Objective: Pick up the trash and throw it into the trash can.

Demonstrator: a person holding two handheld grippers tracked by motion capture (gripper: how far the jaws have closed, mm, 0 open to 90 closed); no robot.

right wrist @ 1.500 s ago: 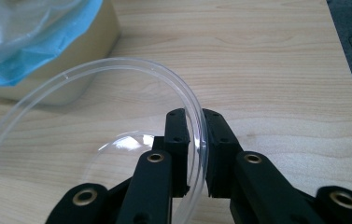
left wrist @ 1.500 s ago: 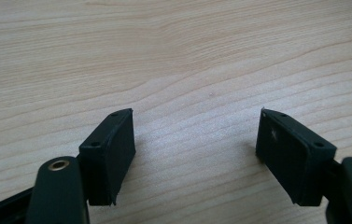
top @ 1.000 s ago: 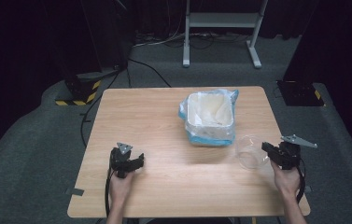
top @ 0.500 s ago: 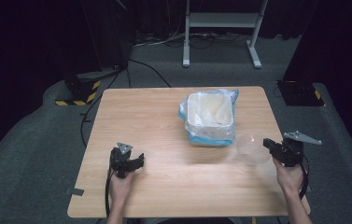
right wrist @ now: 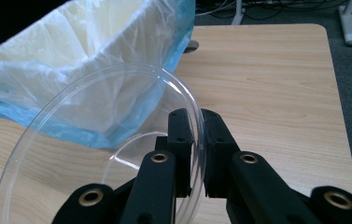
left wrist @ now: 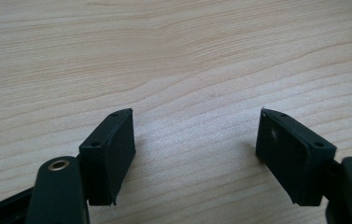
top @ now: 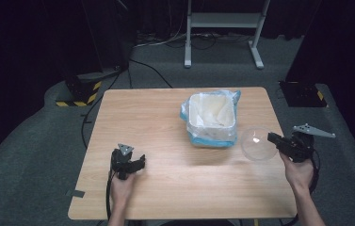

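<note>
Item held: a clear, round, shallow plastic dish (right wrist: 103,140), also seen in the high view (top: 258,143), is raised off the light wooden counter (top: 165,117), just beside the white bin lined with a blue-tinted plastic bag (top: 212,118), on its right.
Right gripper (right wrist: 198,154): the fingers are pinched on the dish's thin rim wall, one inside and one outside; the dish is carried tilted.
Left gripper (left wrist: 194,140): the fingers are spread wide over bare counter, with nothing between them; the gripper is rested near the front left of the counter (top: 130,162).
Handling, as judged: the dish is taken to be very light, stiff but thin-walled, smooth and slippery; cracking under a hard squeeze is possible.
Grip point, as judged: the rim wall is the only practical hold; a deep, moderate pinch is advised so that swinging is limited.
Risk: the dish may pivot or slip in the pinch near the bag's loose edge.
</note>
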